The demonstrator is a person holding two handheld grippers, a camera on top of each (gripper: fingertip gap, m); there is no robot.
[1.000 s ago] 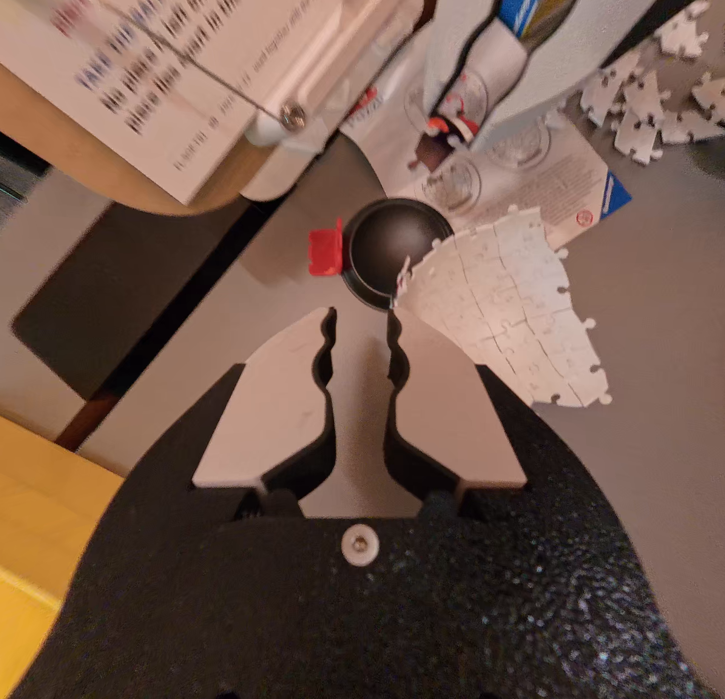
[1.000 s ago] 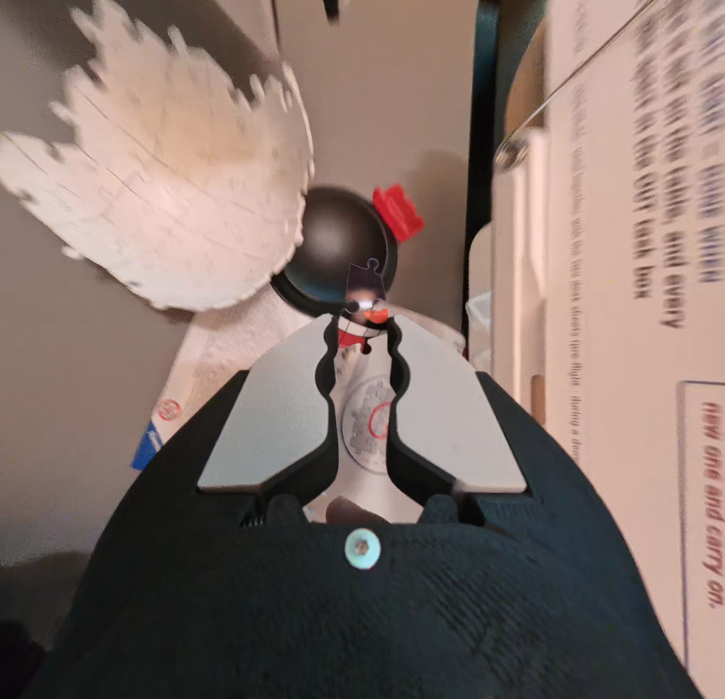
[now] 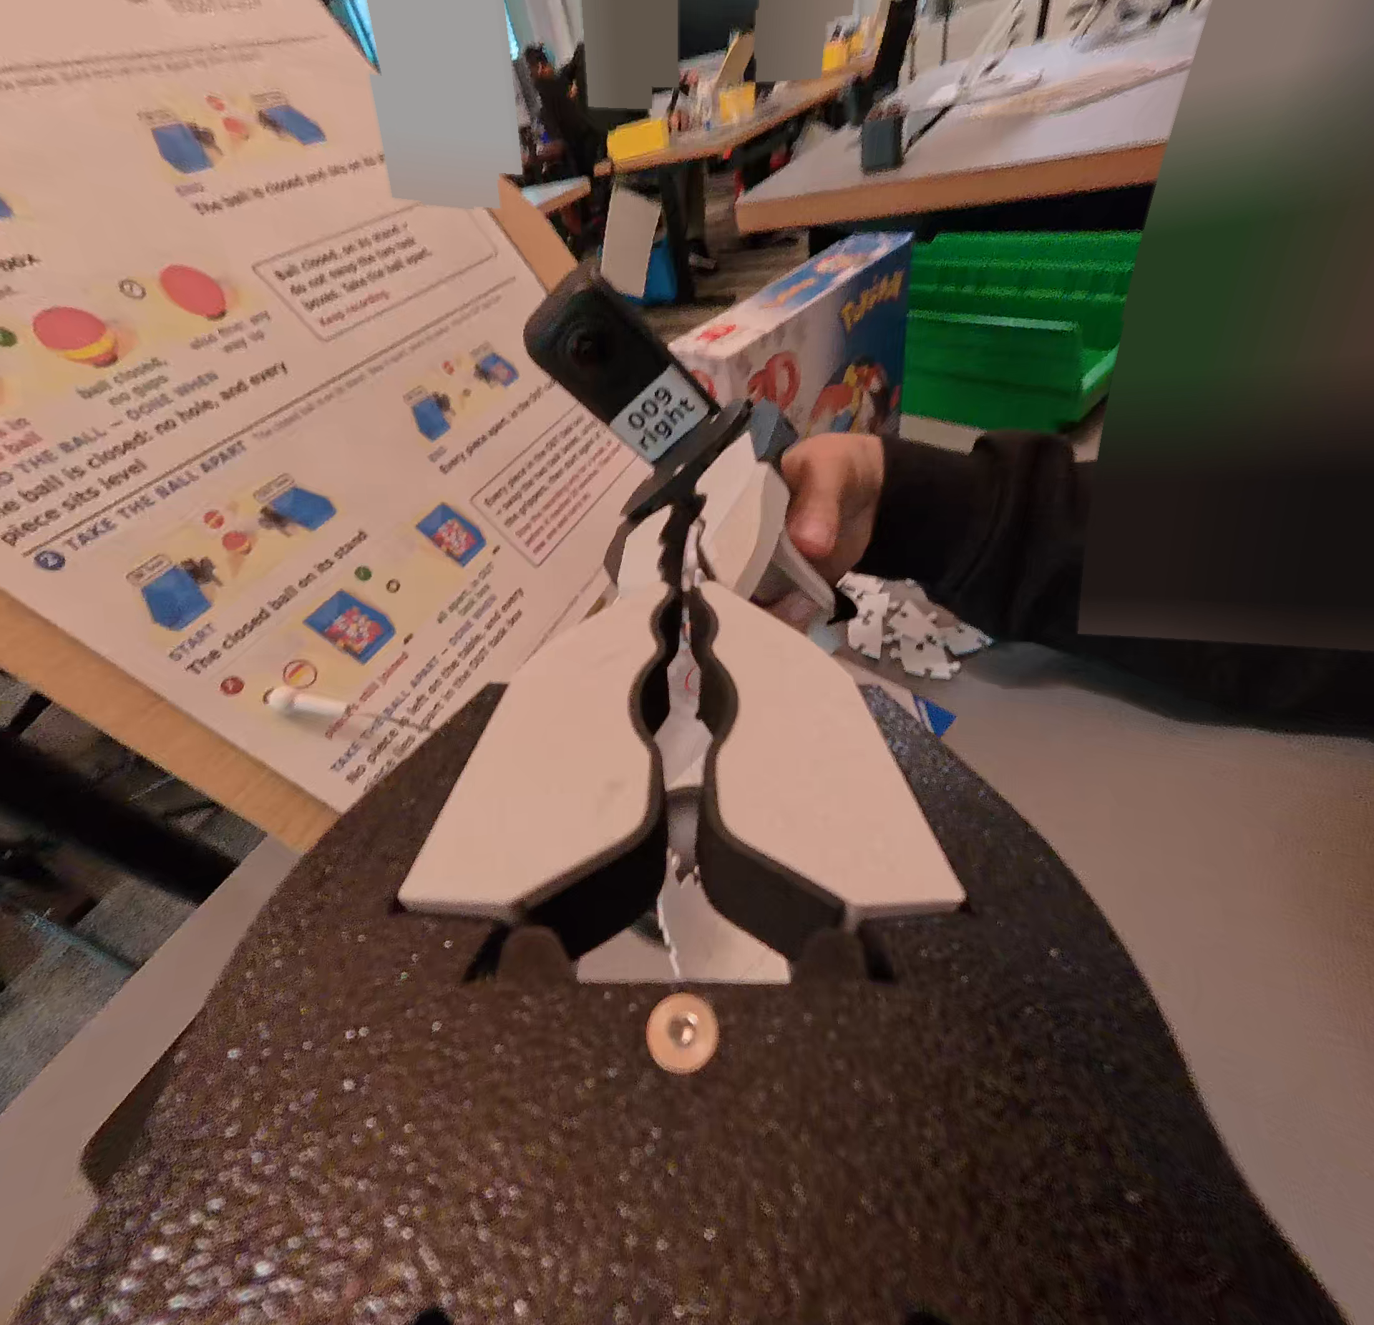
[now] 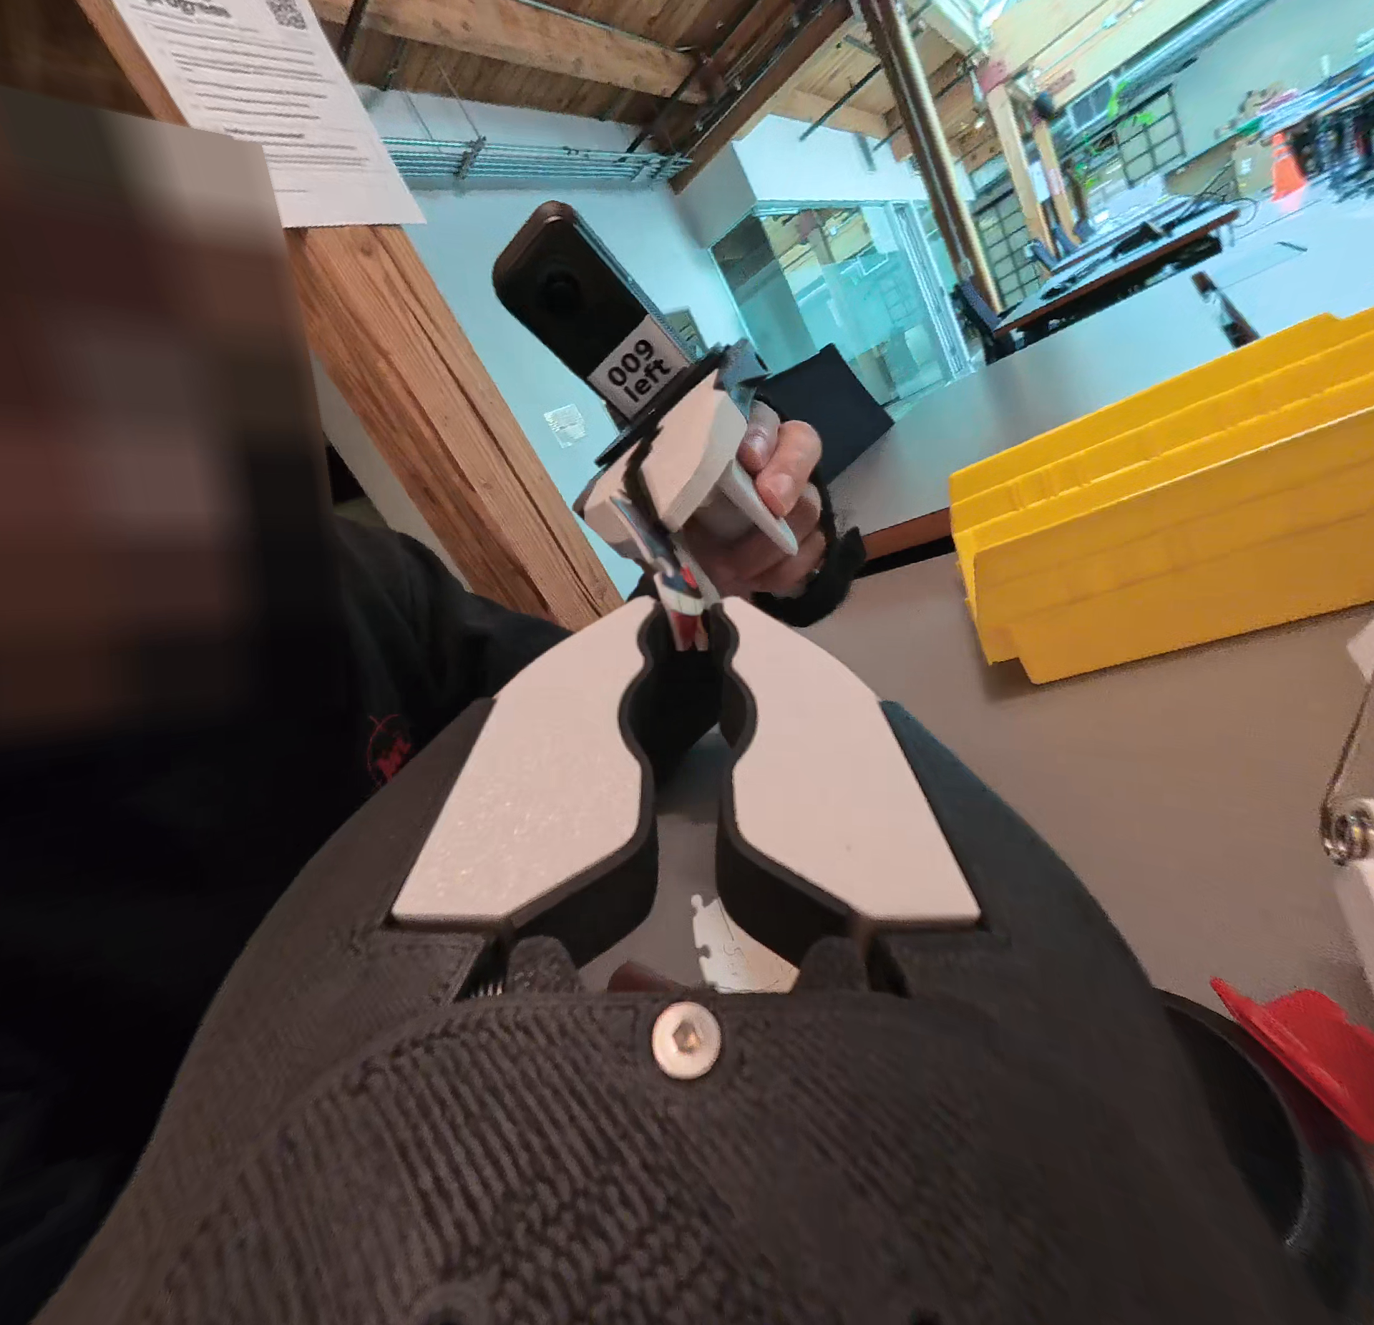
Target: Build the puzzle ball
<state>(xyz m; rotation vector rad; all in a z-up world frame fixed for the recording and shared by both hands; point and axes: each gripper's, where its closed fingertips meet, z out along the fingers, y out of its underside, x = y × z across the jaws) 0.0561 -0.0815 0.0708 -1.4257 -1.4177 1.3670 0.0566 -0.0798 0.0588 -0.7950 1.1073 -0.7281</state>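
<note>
Midair above the grey table (image 4: 1115, 732), the two grippers meet tip to tip around one coloured puzzle piece (image 4: 680, 598). In the right wrist view the piece shows edge-on near the centre. Its long axis runs from about 11 o'clock down to 5 o'clock. The upper end sits between the pressed-together fingers of the left gripper (image 4: 647, 524), and the lower end sits in the narrow gap at the tips of the right gripper (image 4: 688, 620), so both are clamped on it.

Each gripper carries a black camera with a small white printed label (image 3: 662, 412). In the left wrist view, a large instruction sheet (image 3: 223, 397) with coloured pictures and blocks of print fills the 9 to 11 o'clock side. A blue and white puzzle box (image 3: 818, 338) with cartoon art stands at 1 o'clock, and loose white pieces (image 3: 907, 631) lie at 3 o'clock. In the right wrist view, a printed notice (image 4: 253, 78) hangs on a wooden post at 11 o'clock, and yellow bins (image 4: 1160, 516) sit at 2 o'clock.
</note>
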